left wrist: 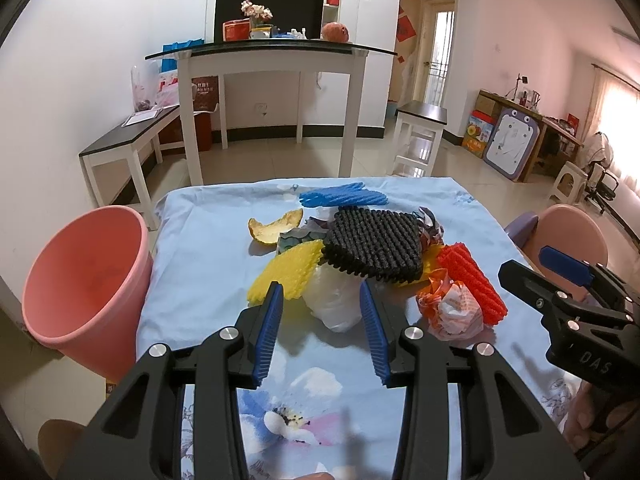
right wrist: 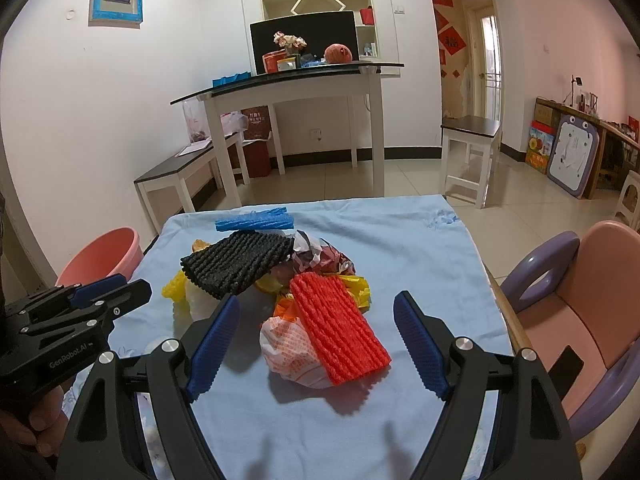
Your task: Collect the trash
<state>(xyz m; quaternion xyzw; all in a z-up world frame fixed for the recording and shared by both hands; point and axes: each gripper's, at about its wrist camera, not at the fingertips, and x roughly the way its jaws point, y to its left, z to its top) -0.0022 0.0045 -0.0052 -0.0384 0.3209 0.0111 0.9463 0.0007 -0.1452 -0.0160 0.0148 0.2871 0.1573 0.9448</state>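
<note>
The left gripper (left wrist: 322, 304) and the right gripper (right wrist: 316, 316) hover with jaws wide, holding nothing. Just beyond them the trash pile (left wrist: 372, 248) lies on the blue tablecloth (right wrist: 400, 240). The pink bin (left wrist: 84, 272) stands beside the table's left edge.

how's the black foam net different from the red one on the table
The black foam net lies broad and flat on top of the heap; the red foam net is longer and narrower, slanting down over the orange-and-white wrapper. The black one sits nearer the pink bin, the red one on the opposite side. Both are ribbed foam mesh sleeves, untouched.
</note>
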